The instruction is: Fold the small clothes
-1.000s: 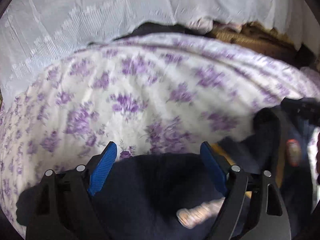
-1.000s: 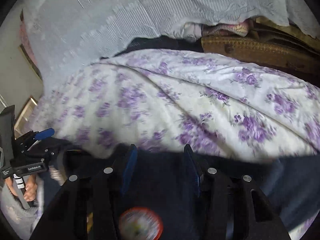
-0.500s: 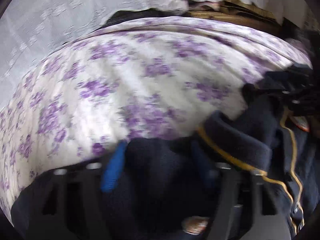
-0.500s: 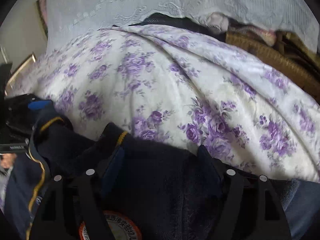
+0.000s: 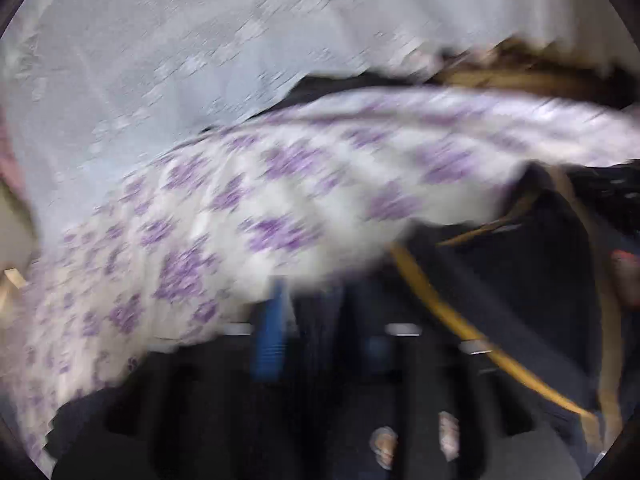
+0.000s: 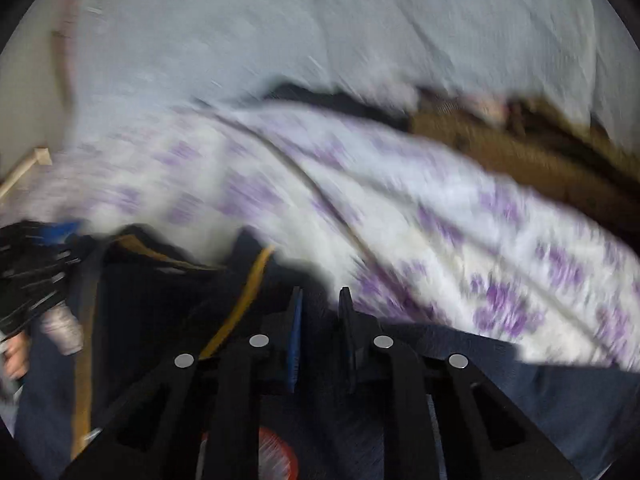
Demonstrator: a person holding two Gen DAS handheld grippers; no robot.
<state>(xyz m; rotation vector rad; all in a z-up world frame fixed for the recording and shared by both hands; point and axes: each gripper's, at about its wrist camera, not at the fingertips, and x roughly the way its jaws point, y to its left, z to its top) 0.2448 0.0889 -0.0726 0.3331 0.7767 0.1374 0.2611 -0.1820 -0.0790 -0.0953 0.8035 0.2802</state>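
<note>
Left wrist view, heavily blurred: the left hand-held gripper [image 5: 320, 332] hangs over a dark navy garment [image 5: 500, 288] with mustard-yellow piping [image 5: 440, 304], which lies on a bed under a white bedspread with purple flowers [image 5: 240, 208]. Its jaws have just been opening and stand fairly wide, dark cloth between them; whether the pads press on it I cannot tell. The cloth looks thick, soft and limp, the piping a firmer cord-like edge.

Right wrist view: the right hand-held gripper [image 6: 320, 312] has just been closing and stands narrow on a fold of the same navy garment [image 6: 160, 300], near its yellow-trimmed edge [image 6: 244, 300]. A round red badge [image 6: 276, 452] shows below.

I judge the step to be gathering an edge to fold over. Next, both grips need to be secure, then lift evenly so the limp fabric does not sag.
</note>
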